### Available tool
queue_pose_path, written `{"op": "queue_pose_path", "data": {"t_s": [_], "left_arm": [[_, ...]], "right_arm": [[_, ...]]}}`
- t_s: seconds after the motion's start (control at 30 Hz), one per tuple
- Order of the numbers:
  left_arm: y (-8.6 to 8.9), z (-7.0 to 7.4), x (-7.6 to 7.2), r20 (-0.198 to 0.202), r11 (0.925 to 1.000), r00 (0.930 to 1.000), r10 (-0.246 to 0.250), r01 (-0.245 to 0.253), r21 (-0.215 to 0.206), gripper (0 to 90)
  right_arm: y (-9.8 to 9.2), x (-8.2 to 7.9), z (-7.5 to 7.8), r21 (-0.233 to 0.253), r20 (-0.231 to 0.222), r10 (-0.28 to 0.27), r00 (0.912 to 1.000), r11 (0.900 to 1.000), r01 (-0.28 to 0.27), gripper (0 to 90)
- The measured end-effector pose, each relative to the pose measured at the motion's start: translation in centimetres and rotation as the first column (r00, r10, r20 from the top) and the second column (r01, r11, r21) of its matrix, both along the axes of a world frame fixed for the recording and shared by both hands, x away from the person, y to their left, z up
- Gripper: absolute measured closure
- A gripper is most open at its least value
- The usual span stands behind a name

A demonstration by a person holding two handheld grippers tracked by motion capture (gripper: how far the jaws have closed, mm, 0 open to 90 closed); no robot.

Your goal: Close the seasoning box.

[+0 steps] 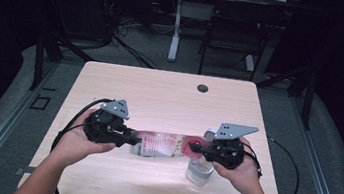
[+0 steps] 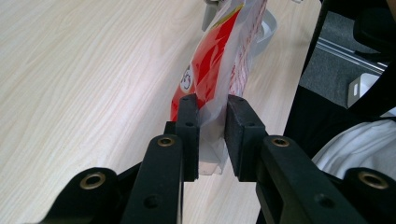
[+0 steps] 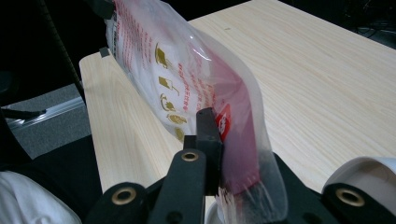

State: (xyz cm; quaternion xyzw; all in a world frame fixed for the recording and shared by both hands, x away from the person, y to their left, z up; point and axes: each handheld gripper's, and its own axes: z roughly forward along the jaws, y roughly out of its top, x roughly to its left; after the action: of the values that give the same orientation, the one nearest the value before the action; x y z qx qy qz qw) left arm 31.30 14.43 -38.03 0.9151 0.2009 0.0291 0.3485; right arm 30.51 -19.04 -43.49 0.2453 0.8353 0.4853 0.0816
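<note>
Both my left gripper (image 1: 130,137) and right gripper (image 1: 197,148) pinch the ends of the limp, slippery red-and-clear plastic pouch (image 1: 163,145), mid-frame.

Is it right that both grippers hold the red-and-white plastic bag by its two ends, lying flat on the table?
Not quite. The left gripper and right gripper do hold the red-and-white plastic bag by its ends, but it hangs stretched above the light wooden table, as the left gripper view shows.

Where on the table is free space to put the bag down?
The far half of the table, up to the grommet hole, is bare. It is crowded near the front edge: the bag, both tools and the clear cup.
</note>
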Motion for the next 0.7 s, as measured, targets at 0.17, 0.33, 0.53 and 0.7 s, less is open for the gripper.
{"op": "queue_pose_path", "data": {"t_s": [0.17,0.33,0.53,0.7], "left_arm": [[-0.2,0.3,0.0,0.004,1.0000,1.0000,-0.003,0.003,0.005,76.2],[-0.5,0.6,0.1,0.010,1.0000,0.9999,-0.005,0.005,0.008,76.4],[-0.6,0.9,0.2,0.011,0.9999,0.9999,-0.008,0.008,0.007,76.5],[-0.8,1.1,0.2,0.017,0.9999,0.9998,-0.011,0.011,0.008,76.5]], "right_arm": [[-0.1,0.0,0.0,0.002,-0.003,0.000,1.0000,1.000,0.000,88.5],[-0.3,0.0,0.0,0.001,-0.003,-0.002,1.0000,1.000,0.002,88.6],[-0.6,0.1,-0.1,0.010,-0.006,0.006,1.0000,1.000,-0.006,88.7],[-0.7,0.2,-0.2,0.007,-0.006,0.007,1.0000,1.000,-0.007,88.8]]}}
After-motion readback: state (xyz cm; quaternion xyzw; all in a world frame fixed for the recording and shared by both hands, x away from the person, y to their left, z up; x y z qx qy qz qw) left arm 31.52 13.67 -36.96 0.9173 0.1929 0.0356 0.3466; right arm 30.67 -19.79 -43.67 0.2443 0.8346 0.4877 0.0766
